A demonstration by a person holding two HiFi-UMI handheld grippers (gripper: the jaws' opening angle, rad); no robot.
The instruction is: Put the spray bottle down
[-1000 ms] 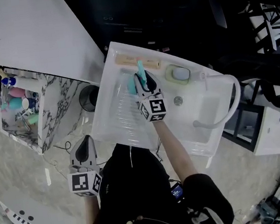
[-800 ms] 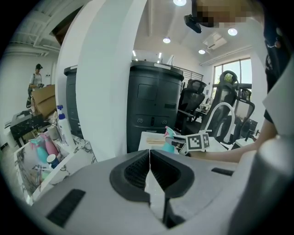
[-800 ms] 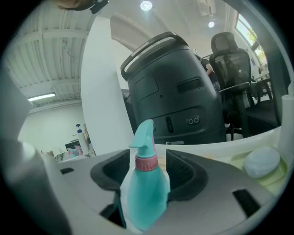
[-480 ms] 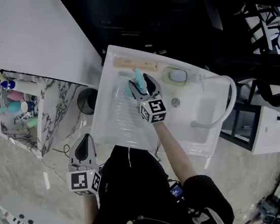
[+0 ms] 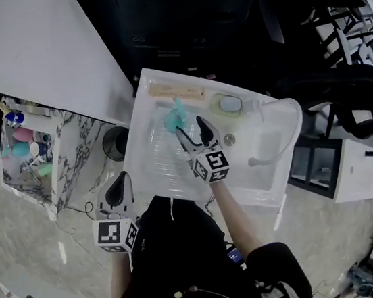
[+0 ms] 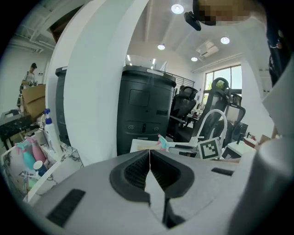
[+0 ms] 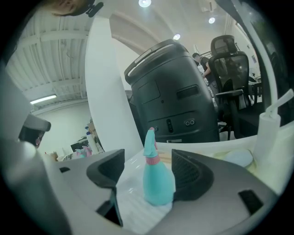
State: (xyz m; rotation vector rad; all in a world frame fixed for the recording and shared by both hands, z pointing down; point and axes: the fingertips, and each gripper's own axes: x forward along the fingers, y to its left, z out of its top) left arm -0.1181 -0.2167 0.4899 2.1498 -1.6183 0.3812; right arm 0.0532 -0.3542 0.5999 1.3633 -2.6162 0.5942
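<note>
Left gripper [image 5: 119, 184] is hanging low beside the person's body, off the sink's near-left corner, jaws sitting fully together with nothing between them [image 6: 149, 160]. Right gripper [image 5: 190, 125] is reaching over the ribbed drainboard of the white sink unit [image 5: 143, 116]; its jaws have just been opening and are now standing wide apart [image 7: 146, 158]. Teal spray bottle [image 7: 158, 181] is standing upright on the drainboard, lined up with the gap and just beside the right-hand pad in the right gripper view, but the pads aren't pressing on it. From the head view the bottle [image 5: 173, 118] is sitting just past the fingertips, nozzle pointing up. Farther back, a beige bar-shaped item [image 5: 175, 92] is lying along the sink's far rim, with a pale sponge [image 5: 230, 103] lying to its right.
</note>
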